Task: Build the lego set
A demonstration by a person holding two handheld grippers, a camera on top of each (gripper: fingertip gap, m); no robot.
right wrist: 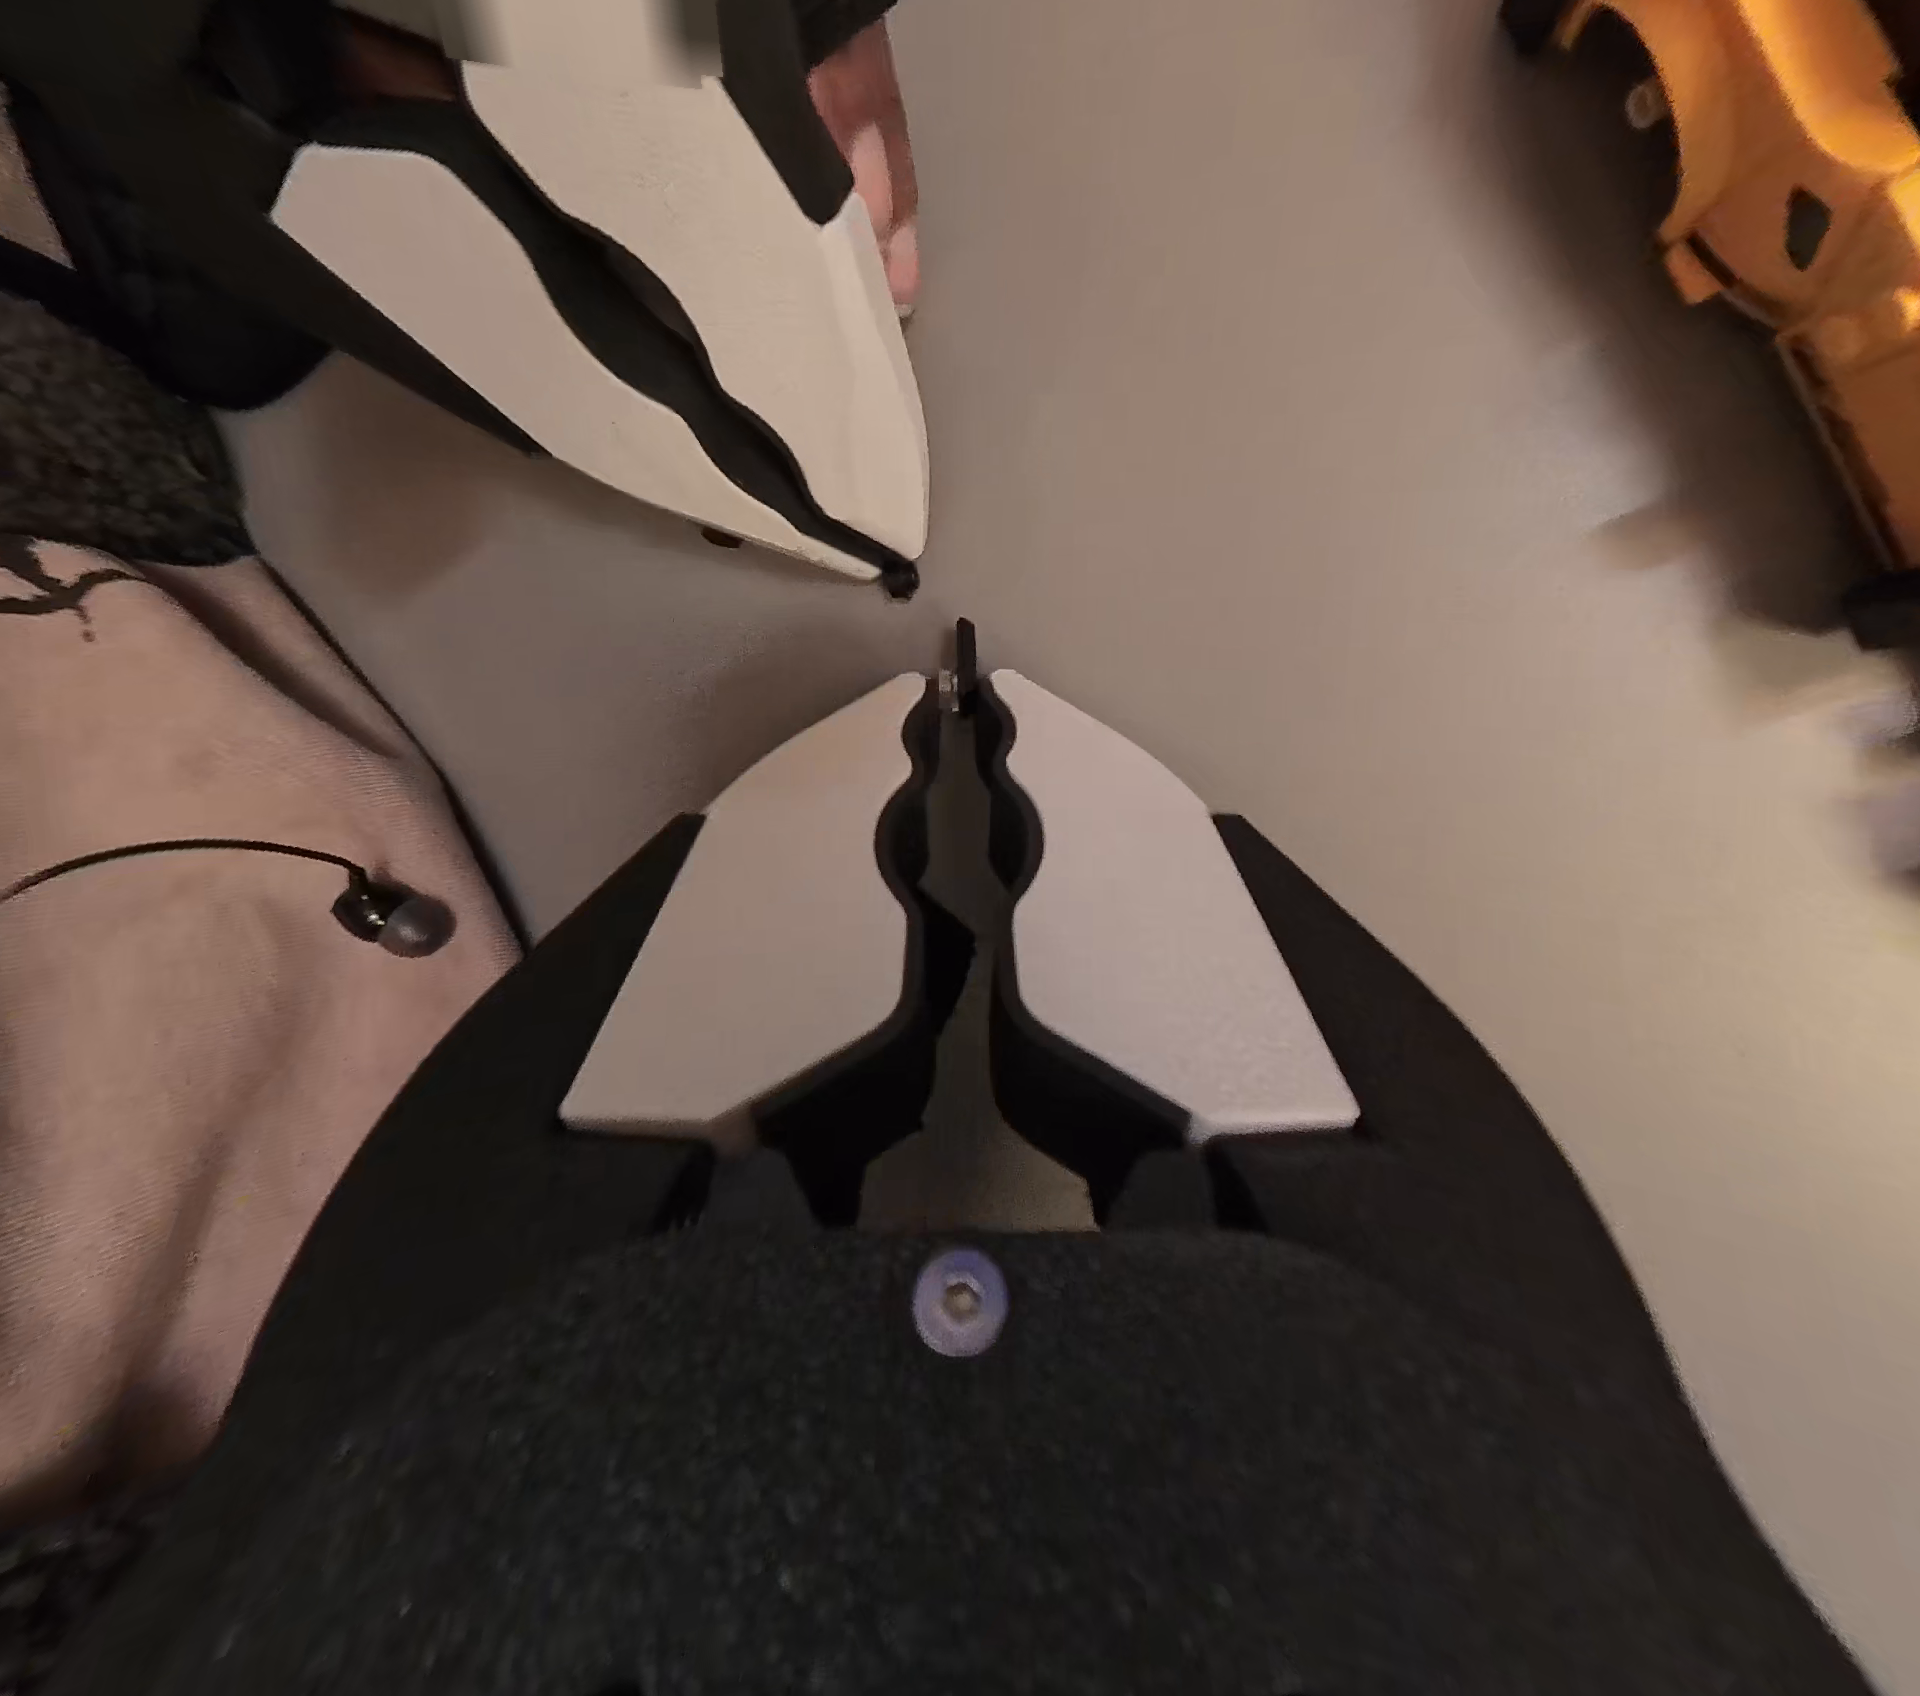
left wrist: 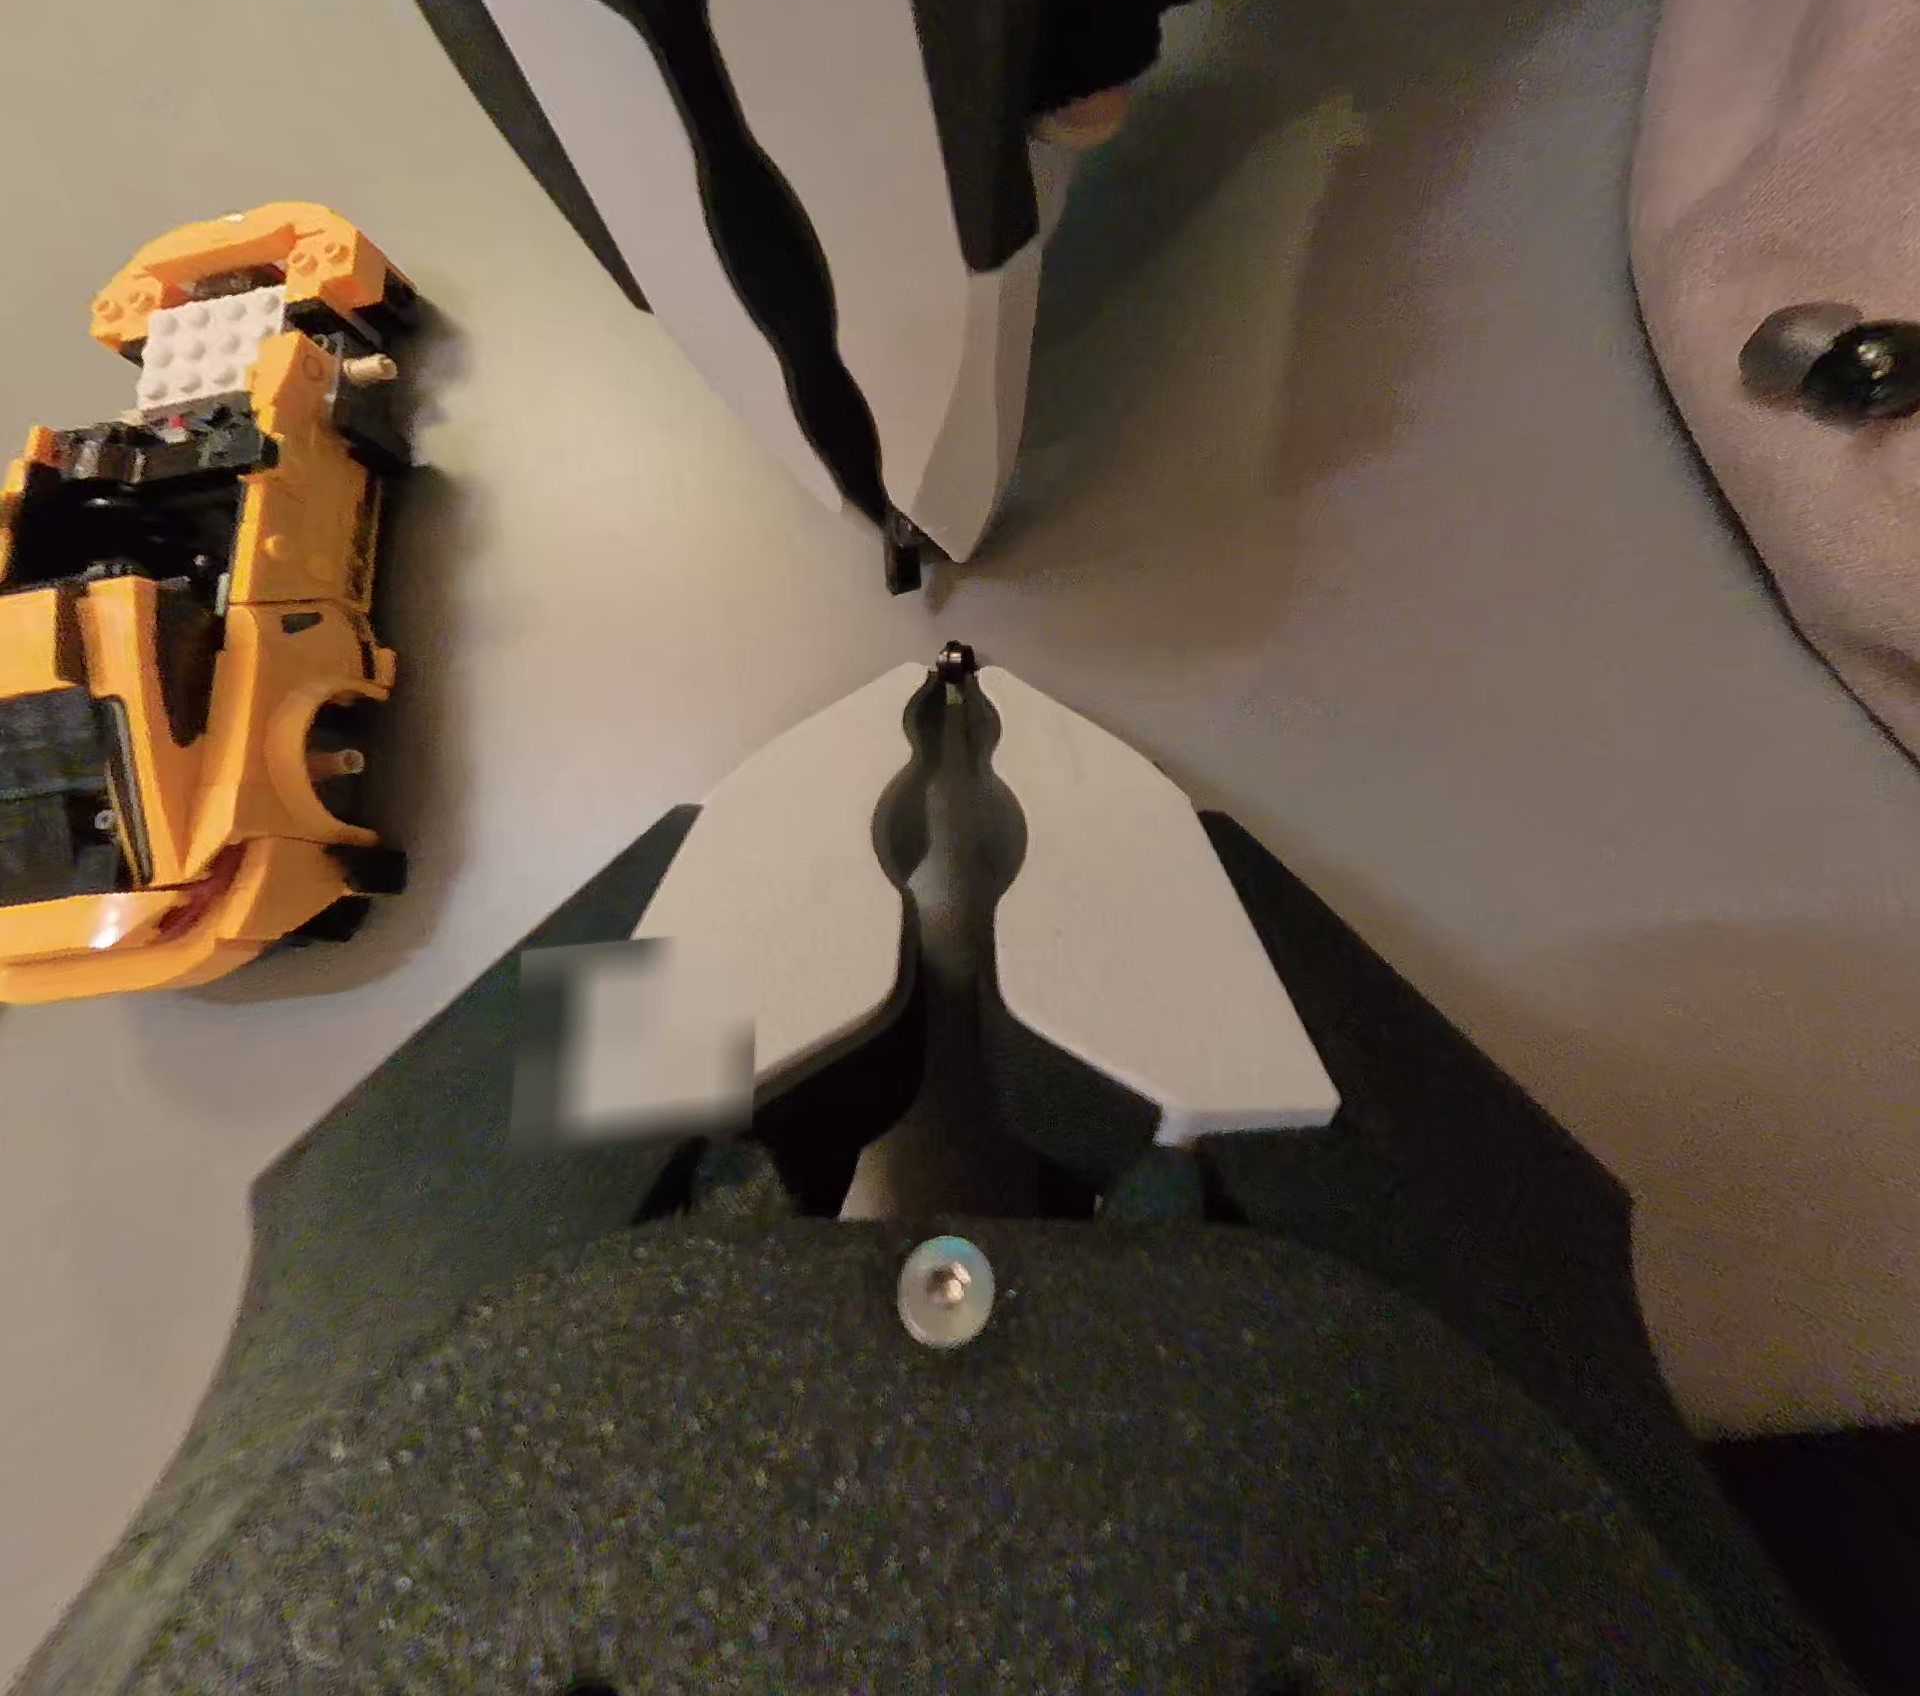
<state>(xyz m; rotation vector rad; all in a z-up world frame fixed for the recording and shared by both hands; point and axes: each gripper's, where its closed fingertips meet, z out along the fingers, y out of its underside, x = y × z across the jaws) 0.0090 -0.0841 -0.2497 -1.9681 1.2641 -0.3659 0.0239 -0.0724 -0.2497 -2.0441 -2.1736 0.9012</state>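
My left gripper (left wrist: pixel 952 672) is shut on a tiny round black Lego piece (left wrist: pixel 953 657) at its fingertips. My right gripper (right wrist: pixel 962 682) is shut on a thin black Lego piece (right wrist: pixel 966 647) that sticks out past its tips. The two grippers face each other tip to tip, a small gap apart, above the grey table (left wrist: pixel 644 503). The right gripper (left wrist: pixel 916 540) with its black piece (left wrist: pixel 904 568) enters the left wrist view from the top. The left gripper (right wrist: pixel 896 571) shows at upper left in the right wrist view. The partly built orange Lego car (left wrist: pixel 208 607) lies on the table to the side.
The car (right wrist: pixel 1766 140) sits at the upper right in the right wrist view. A person's pale pink garment (left wrist: pixel 1787 192) with a black cord toggle (right wrist: pixel 395 919) is close beside the grippers. A hand in a dark cuff (right wrist: pixel 873 119) is behind the left gripper. Only a small space, under 4 cm, lies between the two pairs of fingers.
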